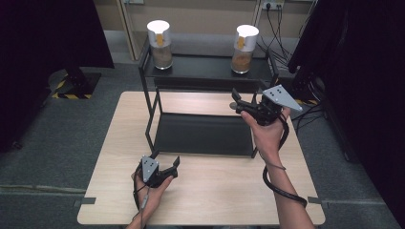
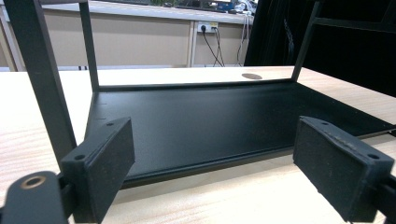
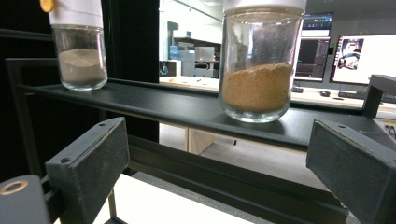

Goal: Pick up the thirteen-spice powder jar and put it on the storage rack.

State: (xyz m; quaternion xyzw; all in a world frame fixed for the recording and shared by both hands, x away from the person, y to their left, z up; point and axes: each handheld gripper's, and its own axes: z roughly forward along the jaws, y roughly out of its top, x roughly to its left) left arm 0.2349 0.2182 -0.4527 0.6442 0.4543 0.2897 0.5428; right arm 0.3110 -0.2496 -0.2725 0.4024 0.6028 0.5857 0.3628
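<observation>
My left gripper (image 1: 165,168) rests low on the counter (image 1: 215,200), just in front of the black rack (image 1: 149,125), its fingers (image 2: 100,165) spread wide with nothing between them; I judge it is parked there to stay clear and ready to steady the rack. In the left gripper view the rack's lower shelf (image 2: 196,121) lies just beyond those fingers, bare and matte black. My right gripper (image 1: 244,106) is raised at the rack's right end, level with its upper shelf (image 1: 200,67), fingers (image 3: 93,161) also wide apart and holding nothing, which I read as lining up for the nearer jar. That jar (image 3: 261,65) stands upright on the right part of the upper shelf, a little beyond my right fingers and not touching them: clear round glass, a white lid with an orange tab, filled less than halfway with orange-brown powder. Farther along the same shelf, at the rack's left end, stands a second jar (image 3: 81,46) of paler, greyish-brown powder.
</observation>
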